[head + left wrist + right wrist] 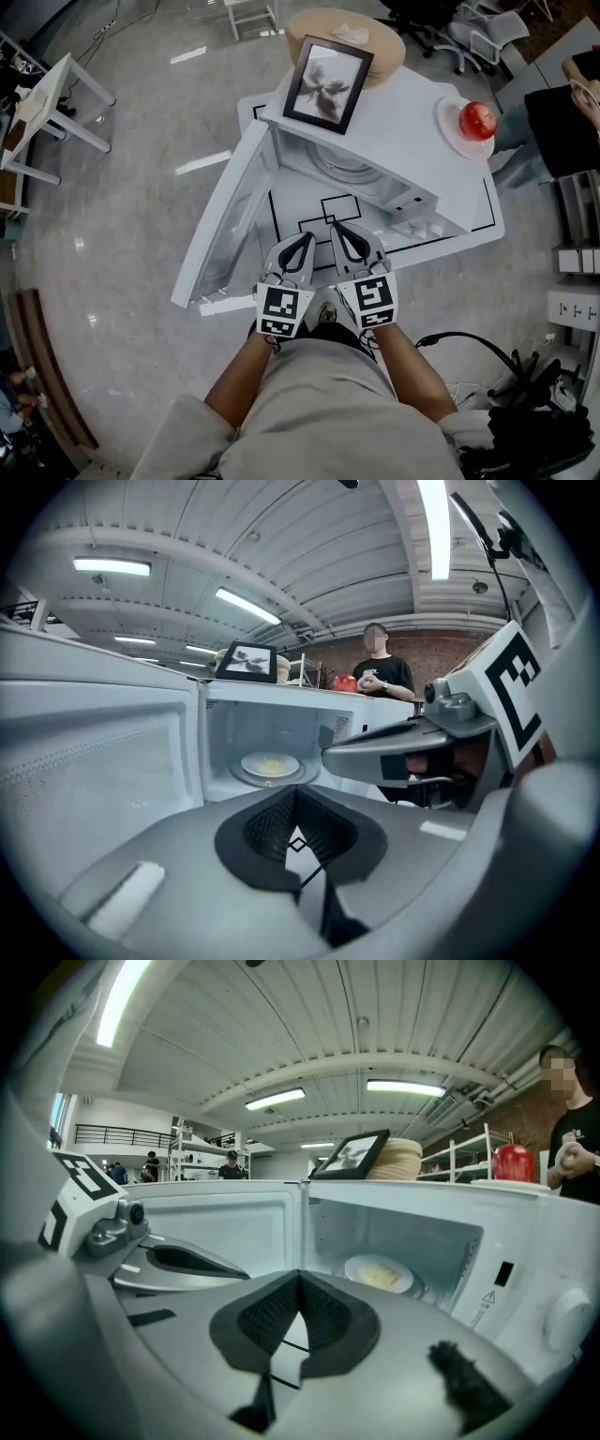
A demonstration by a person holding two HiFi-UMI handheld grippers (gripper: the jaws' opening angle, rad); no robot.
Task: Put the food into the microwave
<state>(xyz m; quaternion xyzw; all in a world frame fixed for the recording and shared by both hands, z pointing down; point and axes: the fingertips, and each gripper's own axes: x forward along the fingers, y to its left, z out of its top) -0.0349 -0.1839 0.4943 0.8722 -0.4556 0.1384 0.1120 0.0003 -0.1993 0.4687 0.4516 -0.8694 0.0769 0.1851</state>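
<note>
A white microwave (398, 117) stands on a white table (473, 211) with its door (223, 220) swung open to the left. Inside, on the turntable, lies a white plate with yellowish food (270, 765), which the right gripper view also shows, plate (379, 1274). My left gripper (306, 238) and right gripper (339, 229) hover side by side just in front of the opening, both shut with nothing between the pads. Each stays outside the cavity, left gripper (295, 791) and right gripper (300, 1277) pointing at it.
A framed picture (328, 80) leans on top of the microwave, with a round woven stack (345, 33) behind it. A red apple (477, 119) sits on a plate at the table's right. A person (380, 672) stands beyond the table.
</note>
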